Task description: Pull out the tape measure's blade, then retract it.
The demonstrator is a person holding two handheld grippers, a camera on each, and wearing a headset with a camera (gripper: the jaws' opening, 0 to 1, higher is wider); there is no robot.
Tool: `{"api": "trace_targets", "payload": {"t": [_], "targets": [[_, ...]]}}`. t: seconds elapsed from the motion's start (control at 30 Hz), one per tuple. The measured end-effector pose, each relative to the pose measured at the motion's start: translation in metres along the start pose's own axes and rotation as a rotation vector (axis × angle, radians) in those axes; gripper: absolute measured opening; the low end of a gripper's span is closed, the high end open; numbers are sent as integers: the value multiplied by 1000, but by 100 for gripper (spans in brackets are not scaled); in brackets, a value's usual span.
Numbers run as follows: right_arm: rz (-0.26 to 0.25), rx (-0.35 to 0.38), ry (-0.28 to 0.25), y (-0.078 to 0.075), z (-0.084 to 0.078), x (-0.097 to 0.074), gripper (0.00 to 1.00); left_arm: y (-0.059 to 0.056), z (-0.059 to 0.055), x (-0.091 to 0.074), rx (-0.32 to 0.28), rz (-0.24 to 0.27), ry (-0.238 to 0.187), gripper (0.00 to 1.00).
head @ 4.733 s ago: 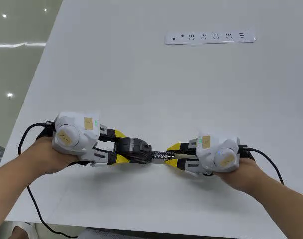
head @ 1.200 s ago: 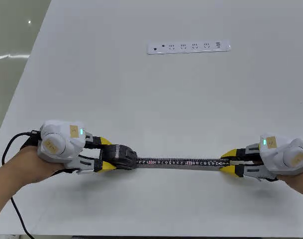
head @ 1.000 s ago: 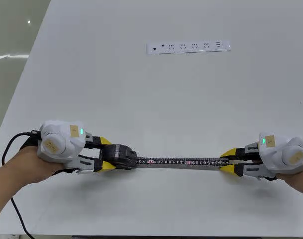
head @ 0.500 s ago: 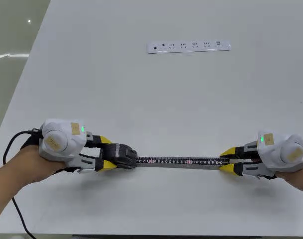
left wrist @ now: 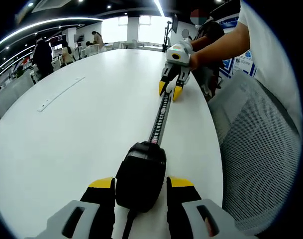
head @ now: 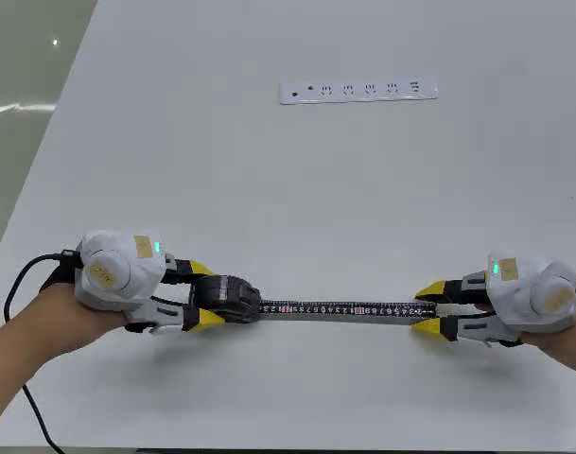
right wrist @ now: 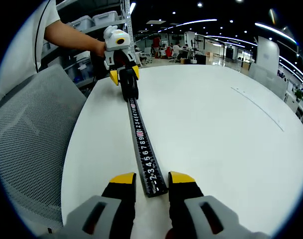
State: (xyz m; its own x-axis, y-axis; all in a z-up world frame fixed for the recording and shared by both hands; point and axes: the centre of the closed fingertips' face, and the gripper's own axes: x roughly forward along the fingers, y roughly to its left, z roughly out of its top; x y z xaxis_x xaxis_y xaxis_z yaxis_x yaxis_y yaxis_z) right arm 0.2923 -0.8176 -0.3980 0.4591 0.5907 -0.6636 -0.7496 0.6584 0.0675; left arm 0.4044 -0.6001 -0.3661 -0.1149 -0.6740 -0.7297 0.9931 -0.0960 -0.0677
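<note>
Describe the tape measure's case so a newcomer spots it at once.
On the big white table, find the dark numbered blade along the near edge. At its left end sits the black rounded tape measure case, chunky unlike the thin blade, clamped by the yellow-tipped left hand-held gripper.

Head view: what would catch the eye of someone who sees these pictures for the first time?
The dark blade, stretched in a long straight line across the near part of the white table, catches the eye first. The left gripper clamps the black tape measure at one end, and the blade's tip lies between the jaws of the right gripper at the other. A white power strip lies on the far side.
</note>
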Motion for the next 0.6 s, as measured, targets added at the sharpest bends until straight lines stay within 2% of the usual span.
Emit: {"api": "trace_targets", "payload": {"t": [0.1,0.37,0.53,0.6], "targets": [[-4,10,-8,2,2,-1,28,1,0,-1,3,11,2,40],[-18,38,-19,2,3,-3,32,3,3,-6,-34,40,-14,50],[-31,57,-15,3,4,-4,37,7,6,-10,-80,77,-25,57],[-44,82,-10,2,3,-5,39,7,8,-13,-119,88,-40,61]]}}
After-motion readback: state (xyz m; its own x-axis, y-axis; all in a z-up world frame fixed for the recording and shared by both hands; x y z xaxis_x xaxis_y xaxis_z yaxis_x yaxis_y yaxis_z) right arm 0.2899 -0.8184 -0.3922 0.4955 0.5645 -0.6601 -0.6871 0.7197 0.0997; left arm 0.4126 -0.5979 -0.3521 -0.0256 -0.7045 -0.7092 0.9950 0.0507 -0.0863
